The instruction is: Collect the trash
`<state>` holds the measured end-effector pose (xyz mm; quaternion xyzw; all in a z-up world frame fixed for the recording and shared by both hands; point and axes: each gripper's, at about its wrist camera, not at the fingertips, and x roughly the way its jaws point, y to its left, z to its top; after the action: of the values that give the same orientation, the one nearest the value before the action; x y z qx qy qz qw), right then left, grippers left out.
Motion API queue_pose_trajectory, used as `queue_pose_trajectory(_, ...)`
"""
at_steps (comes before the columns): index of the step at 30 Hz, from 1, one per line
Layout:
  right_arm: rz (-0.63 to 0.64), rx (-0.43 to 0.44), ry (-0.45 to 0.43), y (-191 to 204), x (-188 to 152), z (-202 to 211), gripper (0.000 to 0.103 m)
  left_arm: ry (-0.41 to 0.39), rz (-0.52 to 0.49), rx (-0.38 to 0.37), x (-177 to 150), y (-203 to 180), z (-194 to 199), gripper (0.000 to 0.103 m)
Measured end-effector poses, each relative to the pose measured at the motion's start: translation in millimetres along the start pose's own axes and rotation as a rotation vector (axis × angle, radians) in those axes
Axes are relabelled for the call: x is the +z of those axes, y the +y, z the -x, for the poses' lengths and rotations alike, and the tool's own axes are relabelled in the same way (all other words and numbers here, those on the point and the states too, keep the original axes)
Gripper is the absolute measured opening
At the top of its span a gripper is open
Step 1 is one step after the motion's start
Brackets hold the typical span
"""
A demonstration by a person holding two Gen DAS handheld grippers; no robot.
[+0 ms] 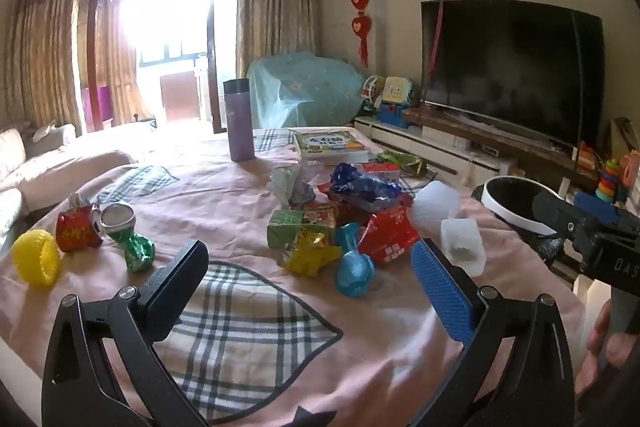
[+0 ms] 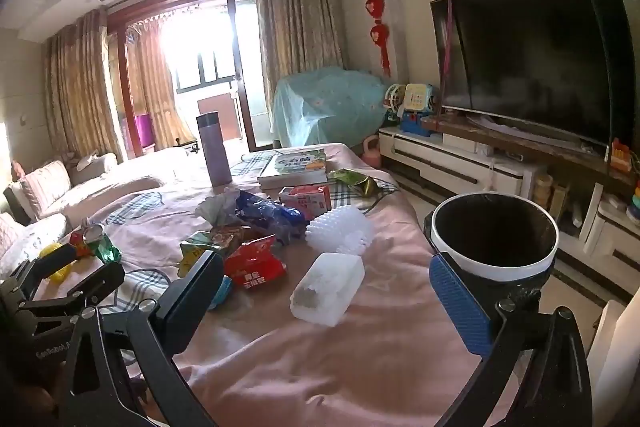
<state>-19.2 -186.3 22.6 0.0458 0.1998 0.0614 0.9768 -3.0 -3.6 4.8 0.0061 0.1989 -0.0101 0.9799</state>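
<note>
While both pairs of fingers stand spread and empty over the near edge of the desk (image 1: 240,187), the trash lies ahead of them, heaped in the middle of the pink cloth. The left gripper (image 1: 308,279) points almost straight at the crushed blue bottle (image 1: 354,269), which lies just beyond its fingertips with its long axis running away from the fingers, neck at the far end. The right gripper (image 2: 324,301) has the clear plastic box (image 2: 328,285) lying between its fingers' line. The bin (image 2: 494,233) stands off the desk's right side, beside the right gripper's blue finger, so that hand is the nearer for dropping.
</note>
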Motion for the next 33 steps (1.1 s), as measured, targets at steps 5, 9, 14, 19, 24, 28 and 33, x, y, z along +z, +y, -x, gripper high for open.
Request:
queue_pose_trajectory(5,-0.005,0.014,0.027,-0.5,-0.9,-13.8,0.103,0.000,0.004,-0.001,-1.2,2.6,-0.1,0.103)
queue_pose_trajectory(9,-0.010,0.012,0.000,-1.0,-3.5,-2.7,0.103,-0.002,0.006,0.002,-1.6,3.0,-0.9,0.103)
queue_pose_trajectory(14,-0.015,0.008,0.025,-1.5,-2.4,-9.7,0.103,-0.006,0.003,0.006,-0.9,3.9,-0.1,0.103)
queue_pose_trajectory(19,-0.019,0.010,0.022,-2.2,-4.0,-10.2,0.103,-0.004,0.004,0.009,-0.2,5.0,-0.1,0.103)
queue_pose_trajectory(24,-0.022,0.013,0.027,-2.8,-4.3,-11.3,0.103,0.000,0.008,0.008,-0.3,5.9,-0.2,0.103)
queue_pose_trajectory(28,-0.023,0.016,0.032,-2.1,-5.3,-12.0,0.103,0.000,0.007,0.008,-0.3,5.4,-0.7,0.103)
queue_pose_trajectory(33,-0.025,0.014,0.035,-2.9,-7.3,-13.5,0.103,0.003,0.009,0.006,-0.2,6.4,-1.2,0.103)
